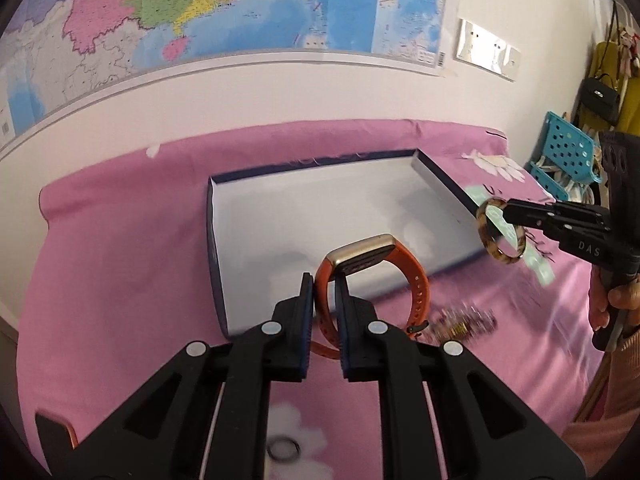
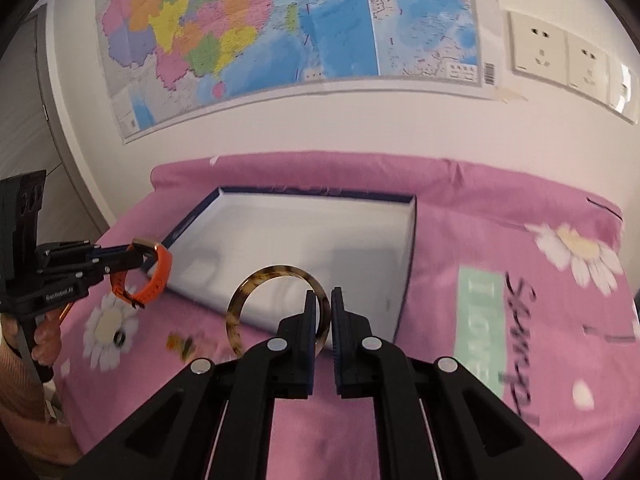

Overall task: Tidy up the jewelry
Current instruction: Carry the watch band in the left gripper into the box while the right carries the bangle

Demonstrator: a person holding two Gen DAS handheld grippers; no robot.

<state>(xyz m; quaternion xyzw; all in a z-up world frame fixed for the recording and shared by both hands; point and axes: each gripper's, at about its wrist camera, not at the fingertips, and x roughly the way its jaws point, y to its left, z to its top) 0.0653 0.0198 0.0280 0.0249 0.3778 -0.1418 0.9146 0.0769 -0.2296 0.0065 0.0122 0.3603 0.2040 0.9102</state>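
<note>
My left gripper (image 1: 324,280) is shut on the orange strap of a watch (image 1: 370,254) with a gold case, held above the near edge of a shallow white box (image 1: 280,216) with dark blue walls. The watch also shows in the right wrist view (image 2: 154,270). My right gripper (image 2: 325,294) is shut on a tortoiseshell bangle (image 2: 256,280), held over the box's near edge (image 2: 406,280). In the left wrist view the bangle (image 1: 486,236) hangs beside the box's right wall.
The box lies on a pink flowered cloth (image 1: 120,260). A blurred beaded bracelet (image 1: 464,320) and a dark ring (image 1: 284,449) lie on the cloth near me. A blue perforated crate (image 1: 564,148) stands at the right. A wall map (image 2: 280,28) hangs behind.
</note>
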